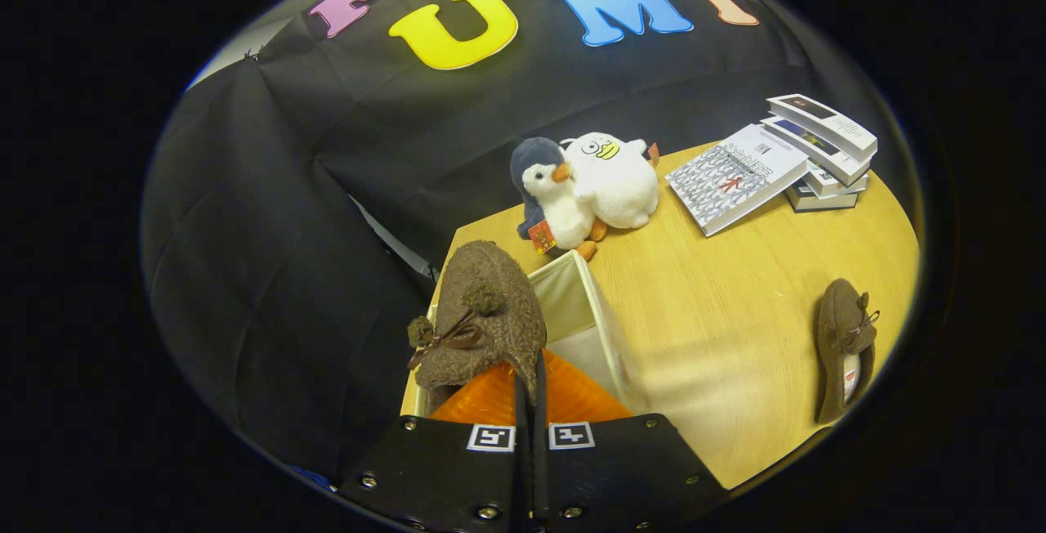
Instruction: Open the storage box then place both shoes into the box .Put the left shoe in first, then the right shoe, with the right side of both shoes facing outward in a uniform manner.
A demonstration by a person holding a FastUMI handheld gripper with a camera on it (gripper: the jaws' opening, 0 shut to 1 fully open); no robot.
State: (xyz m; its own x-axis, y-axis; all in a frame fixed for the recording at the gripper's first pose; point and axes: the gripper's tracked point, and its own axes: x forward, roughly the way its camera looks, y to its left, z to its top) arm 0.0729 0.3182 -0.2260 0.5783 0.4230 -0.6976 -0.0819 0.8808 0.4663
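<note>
My gripper (529, 390) is shut on a brown felt shoe (482, 316) with pompom laces, both fingers pinching its rim. The shoe hangs toe-forward over the open cream fabric storage box (601, 316), which sits at the wooden table's near left corner just ahead of my fingers. The second brown shoe (846, 349) lies on its side on the table, far to the right of the box.
Two plush toys, a penguin (552, 198) and a white bird (617, 177), sit beyond the box against the black cloth wall. A stack of books (825, 153) with an open magazine (735, 173) lies at the back right. The table edge (425, 304) drops off left of the box.
</note>
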